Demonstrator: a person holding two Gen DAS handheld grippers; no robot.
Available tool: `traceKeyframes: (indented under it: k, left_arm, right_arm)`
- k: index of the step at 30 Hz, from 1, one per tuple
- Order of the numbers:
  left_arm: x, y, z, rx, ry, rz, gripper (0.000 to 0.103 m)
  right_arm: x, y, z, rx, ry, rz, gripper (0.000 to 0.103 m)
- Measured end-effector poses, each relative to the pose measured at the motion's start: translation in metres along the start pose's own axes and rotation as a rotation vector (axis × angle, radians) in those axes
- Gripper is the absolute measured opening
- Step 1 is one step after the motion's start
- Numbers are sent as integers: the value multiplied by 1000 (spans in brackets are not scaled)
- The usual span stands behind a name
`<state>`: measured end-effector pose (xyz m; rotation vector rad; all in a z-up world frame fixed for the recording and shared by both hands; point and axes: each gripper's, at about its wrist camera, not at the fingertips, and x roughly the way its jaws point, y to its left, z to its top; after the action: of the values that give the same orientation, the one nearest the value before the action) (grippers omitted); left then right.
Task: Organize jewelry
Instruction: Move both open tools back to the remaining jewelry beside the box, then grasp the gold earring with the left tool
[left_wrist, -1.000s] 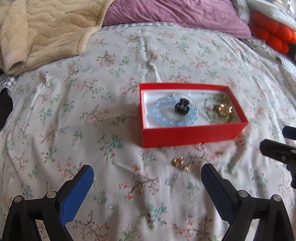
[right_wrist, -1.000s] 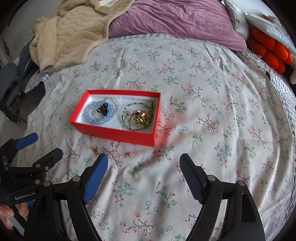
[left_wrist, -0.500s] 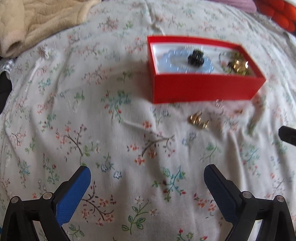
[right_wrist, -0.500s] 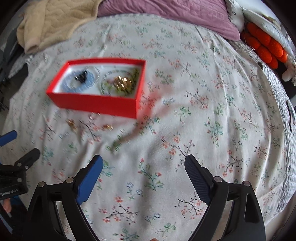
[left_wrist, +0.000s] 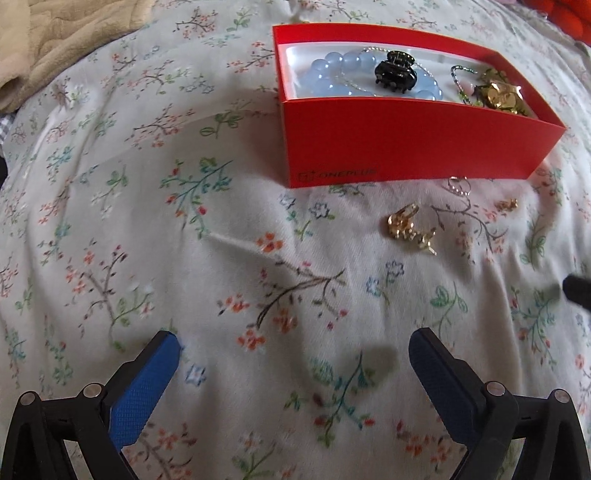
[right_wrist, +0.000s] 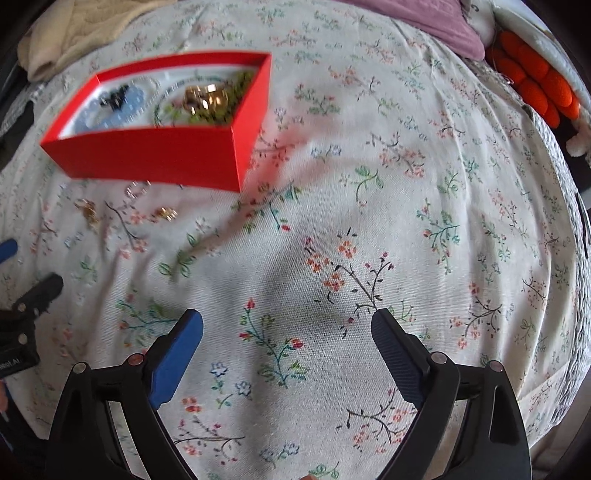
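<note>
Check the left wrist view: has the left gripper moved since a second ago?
Yes. The left gripper has dropped toward the floral bedspread; the red box now looms larger and higher in frame.

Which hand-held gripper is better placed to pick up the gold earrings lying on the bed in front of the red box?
Probably the left hand-held gripper: the gold earrings lie just ahead of its open jaws. From the right hand-held gripper they lie far off to the side.
</note>
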<state>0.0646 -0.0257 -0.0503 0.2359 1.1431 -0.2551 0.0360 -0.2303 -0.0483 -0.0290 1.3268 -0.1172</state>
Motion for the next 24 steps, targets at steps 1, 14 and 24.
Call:
traceKeyframes:
  k: [1,14,24]
  left_arm:
    - [1,-1,1,-1,-2,-4,102]
    - [-1,-15,24,-40,-87,-127,87]
    - [0,-24,34,-70,-137,-204,43]
  right_arm:
    - [4,1,-1,-7,9,-2,94]
    - [20,-9,-6,-5,15,26,103]
    - [11,-16,9,-8,-15,86,103]
